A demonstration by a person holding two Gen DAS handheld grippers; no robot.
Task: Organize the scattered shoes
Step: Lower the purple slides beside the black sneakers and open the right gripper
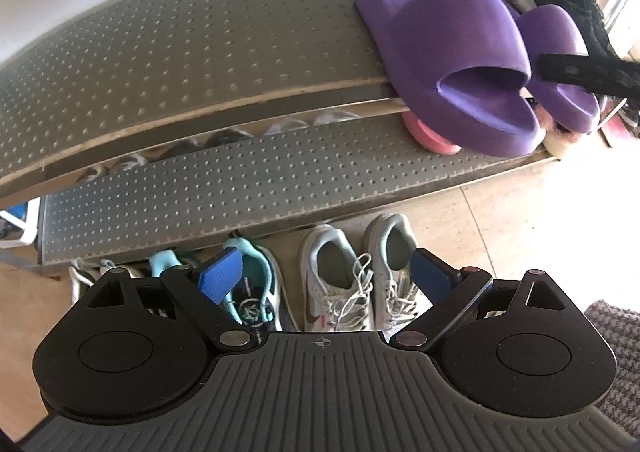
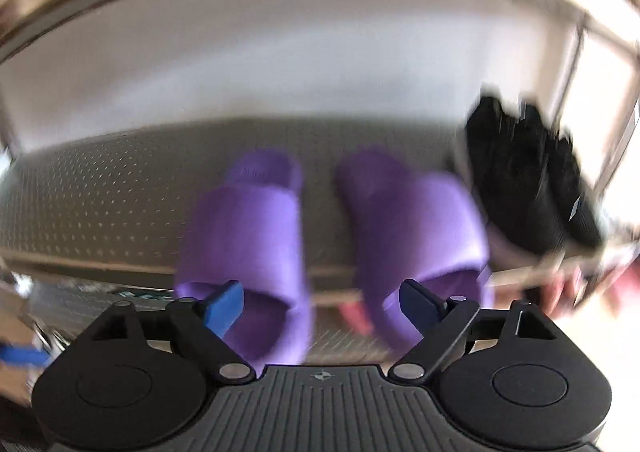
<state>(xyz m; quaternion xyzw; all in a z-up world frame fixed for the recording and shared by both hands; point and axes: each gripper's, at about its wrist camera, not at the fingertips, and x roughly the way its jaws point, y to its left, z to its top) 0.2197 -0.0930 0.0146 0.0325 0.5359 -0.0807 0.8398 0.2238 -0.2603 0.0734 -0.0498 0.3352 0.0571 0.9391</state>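
White sneakers [image 1: 360,276] lie heel-up at lower centre, directly beneath the wide-open, empty left hand-held gripper [image 1: 326,278]; right hand-held gripper [image 2: 322,304], wide too, faces purple slippers [image 2: 248,219].

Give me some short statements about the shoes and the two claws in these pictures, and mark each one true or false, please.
1. Two purple slippers sit side by side on the top shelf. True.
2. The right claw is shut on a slipper. False: its jaws stand wide open and hold nothing.
3. A pair of white sneakers lies on the floor in front of the rack. True.
4. The left claw grips a white sneaker. False: it is open and empty above the floor shoes.
5. A black shoe lies beside the slippers on the shelf. True.
6. The slippers are red. False: they are purple.
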